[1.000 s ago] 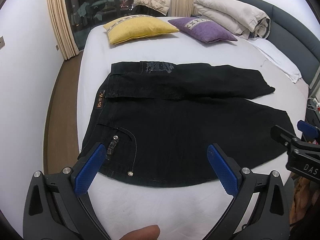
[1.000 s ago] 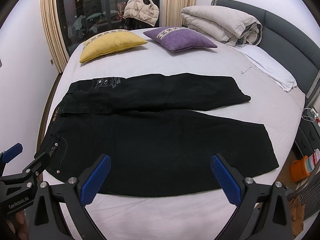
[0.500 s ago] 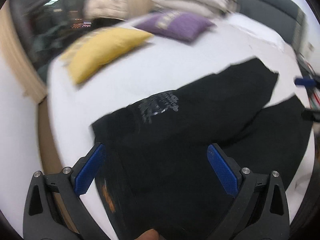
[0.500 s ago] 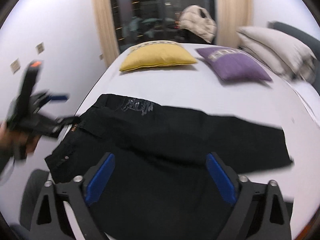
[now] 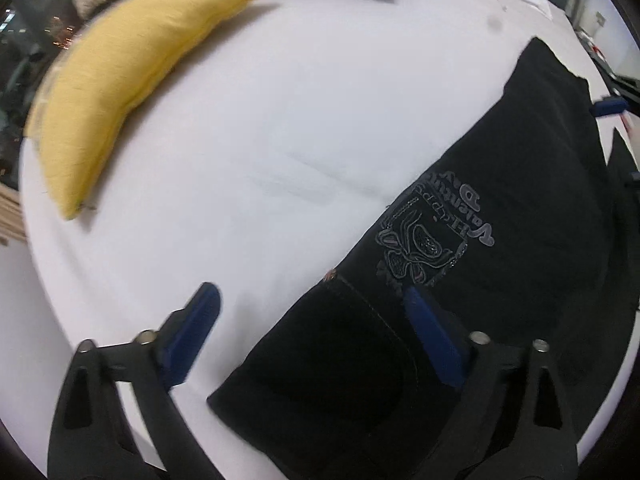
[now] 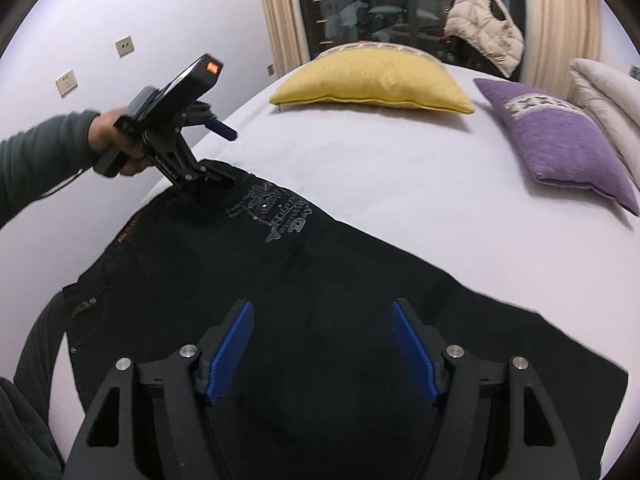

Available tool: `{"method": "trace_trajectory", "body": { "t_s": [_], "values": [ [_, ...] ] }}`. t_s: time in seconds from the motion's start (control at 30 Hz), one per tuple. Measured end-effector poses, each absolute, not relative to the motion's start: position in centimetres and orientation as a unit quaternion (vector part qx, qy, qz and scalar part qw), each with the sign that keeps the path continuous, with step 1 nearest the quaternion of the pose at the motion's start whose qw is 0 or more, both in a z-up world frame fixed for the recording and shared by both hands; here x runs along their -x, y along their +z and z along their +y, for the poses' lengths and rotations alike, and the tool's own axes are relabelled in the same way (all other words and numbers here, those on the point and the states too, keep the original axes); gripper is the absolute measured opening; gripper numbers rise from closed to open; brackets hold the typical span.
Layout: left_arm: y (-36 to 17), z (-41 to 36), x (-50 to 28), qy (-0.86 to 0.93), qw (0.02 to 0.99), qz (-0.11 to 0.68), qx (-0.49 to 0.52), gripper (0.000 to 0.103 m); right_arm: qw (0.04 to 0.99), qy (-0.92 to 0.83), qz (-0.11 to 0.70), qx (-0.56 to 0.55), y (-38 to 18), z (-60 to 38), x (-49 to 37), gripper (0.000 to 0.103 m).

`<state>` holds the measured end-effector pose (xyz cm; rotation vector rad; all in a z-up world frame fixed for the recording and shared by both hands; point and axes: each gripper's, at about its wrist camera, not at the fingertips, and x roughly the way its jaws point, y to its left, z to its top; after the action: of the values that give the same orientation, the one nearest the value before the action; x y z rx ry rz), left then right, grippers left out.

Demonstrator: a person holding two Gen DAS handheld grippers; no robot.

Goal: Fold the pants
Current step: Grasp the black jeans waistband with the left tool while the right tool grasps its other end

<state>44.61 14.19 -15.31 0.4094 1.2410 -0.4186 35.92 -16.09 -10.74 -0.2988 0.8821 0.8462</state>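
Black pants [image 6: 320,320] lie flat on the white bed, waist at the left, with a grey printed logo [image 6: 280,216] on the far hip. My left gripper [image 5: 312,320] is open and straddles the far waist corner of the pants [image 5: 460,272]; it also shows in the right wrist view [image 6: 208,184], low at that corner. My right gripper [image 6: 322,344] is open and hovers over the far trouser leg, holding nothing.
A yellow pillow [image 6: 372,80] and a purple pillow [image 6: 560,136] lie on the white bed [image 6: 400,168] beyond the pants. A folded duvet [image 6: 608,88] and a puffy jacket [image 6: 484,28] sit at the back. A wall lies left.
Both grippers moved forward over the bed from the near edge. The left one swung to the far waist corner; the right one advanced over the leg. Both stayed open.
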Motion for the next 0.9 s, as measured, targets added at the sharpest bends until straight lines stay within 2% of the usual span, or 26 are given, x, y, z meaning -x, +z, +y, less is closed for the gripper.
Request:
{"method": "trace_trajectory", "body": {
  "t_s": [0.23,0.33,0.43,0.47,0.7,0.9],
  "values": [
    [-18.8,12.3,-46.5,-0.229,0.731,0.606,-0.213,0.054,0.796,0.405,0.427,0.140,-12.5,-15.1,-38.6,0.068],
    [-19.2,12.1,-47.3,-0.234,0.725,0.613,-0.210,0.049,0.790,0.412,0.432,0.139,-12.9,-14.8,-39.0,0.068],
    [-19.4,11.8,-47.7,-0.231,0.724,0.613,-0.217,0.016,0.786,0.417,0.434,0.142,-12.9,-14.5,-39.1,0.065],
    [-19.5,11.6,-47.7,-0.232,0.722,0.612,-0.222,0.010,0.785,0.418,0.435,0.142,-12.9,-14.5,-39.3,0.063],
    [-19.4,10.2,-47.4,-0.205,0.745,0.588,-0.239,0.008,0.779,0.424,0.437,0.154,-12.3,-13.6,-41.3,0.059],
    [-16.5,10.8,-48.6,-0.178,0.788,0.538,-0.242,0.008,0.777,0.414,0.445,0.164,-12.6,-12.4,-43.8,0.059]
  ]
}}
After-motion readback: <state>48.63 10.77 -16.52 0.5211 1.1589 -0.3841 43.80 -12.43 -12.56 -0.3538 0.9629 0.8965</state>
